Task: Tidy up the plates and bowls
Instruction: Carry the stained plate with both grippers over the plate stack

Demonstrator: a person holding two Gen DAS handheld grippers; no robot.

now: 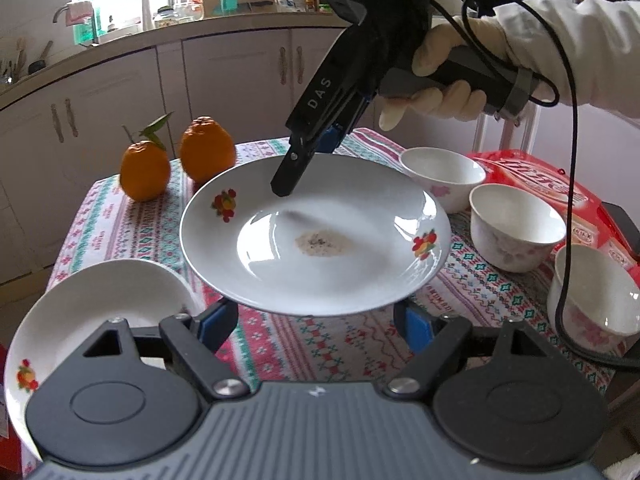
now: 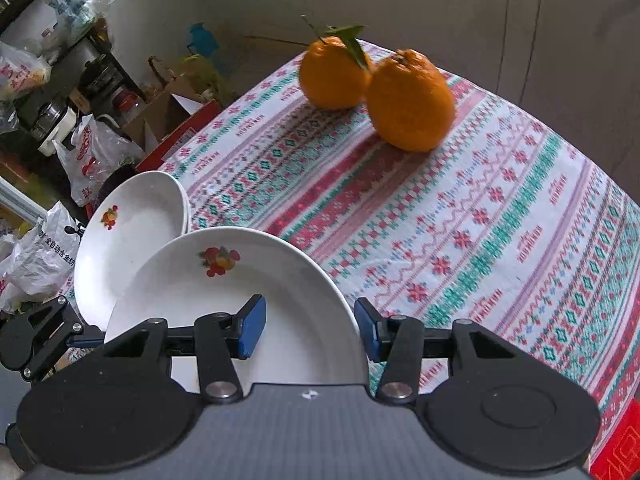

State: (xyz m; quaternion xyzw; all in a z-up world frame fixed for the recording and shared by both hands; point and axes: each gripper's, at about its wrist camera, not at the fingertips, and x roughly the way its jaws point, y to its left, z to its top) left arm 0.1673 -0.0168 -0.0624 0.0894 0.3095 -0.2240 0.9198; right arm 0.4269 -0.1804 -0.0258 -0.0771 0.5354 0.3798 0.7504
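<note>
A white plate with fruit decals (image 1: 316,236) hangs in the air above the tablecloth, tilted. My right gripper (image 1: 296,168) pinches its far rim, one finger on top and one below; in the right wrist view the rim (image 2: 256,276) sits between the blue pads (image 2: 253,326). My left gripper (image 1: 316,326) is open with its pads just under the plate's near rim, not touching that I can see. A stack of matching plates (image 1: 92,312) sits at the table's left edge, and it shows in the right wrist view (image 2: 132,232). Three white bowls (image 1: 516,228) stand on the right.
Two oranges (image 1: 176,160) sit at the far left of the patterned tablecloth (image 1: 320,348). A red package (image 1: 536,184) lies behind the bowls. Kitchen cabinets (image 1: 224,76) stand beyond the table. Bags and boxes (image 2: 84,148) crowd the floor to the left.
</note>
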